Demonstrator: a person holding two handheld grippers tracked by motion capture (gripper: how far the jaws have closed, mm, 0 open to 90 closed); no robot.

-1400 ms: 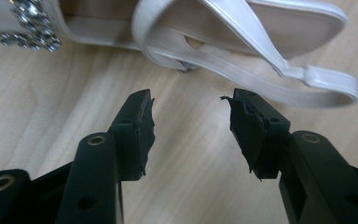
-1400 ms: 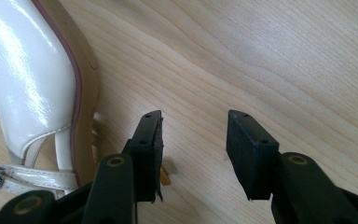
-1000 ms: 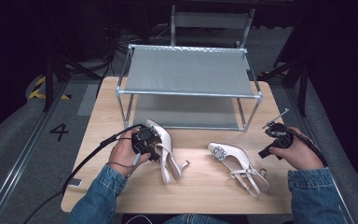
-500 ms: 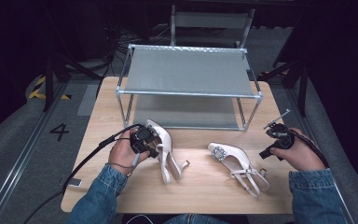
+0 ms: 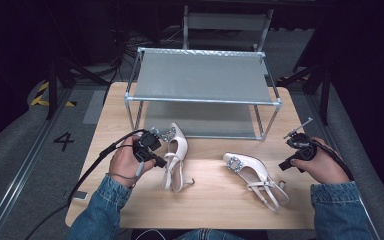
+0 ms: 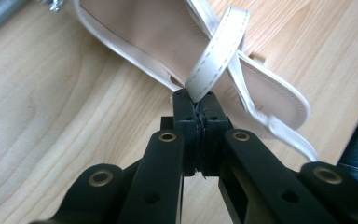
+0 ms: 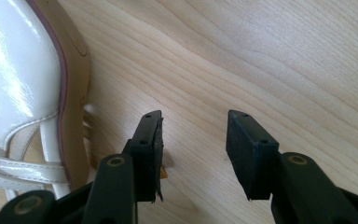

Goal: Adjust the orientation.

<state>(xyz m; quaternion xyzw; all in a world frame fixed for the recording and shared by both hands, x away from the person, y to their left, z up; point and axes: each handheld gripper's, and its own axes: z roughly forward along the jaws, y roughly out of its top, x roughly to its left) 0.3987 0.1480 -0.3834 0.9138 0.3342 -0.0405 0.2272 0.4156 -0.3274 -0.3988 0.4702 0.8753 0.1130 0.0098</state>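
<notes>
A pair of white slingback shoes with jewelled buckles lies on the wooden table (image 5: 215,205). My left gripper (image 5: 161,162) (image 6: 196,100) is shut on the heel strap (image 6: 216,51) of the left shoe (image 5: 176,150) (image 6: 168,32), whose toe points toward the rack. The right shoe (image 5: 252,172) (image 7: 23,70) lies flat, toe toward the middle of the table. To its right, my right gripper (image 5: 286,164) (image 7: 196,135) is held still just above the bare wood, jaws open with nothing between them.
A metal two-level rack (image 5: 202,75) with grey shelves stands at the back of the table; its lower shelf (image 5: 200,120) is just behind the left shoe. Bare wood stretches along the table's front edge. A black cable (image 5: 100,160) trails from the left gripper off the left side.
The left hand has risen slightly with the strap in its jaws, tilting the left shoe up. The right hand and the right shoe have not moved.
</notes>
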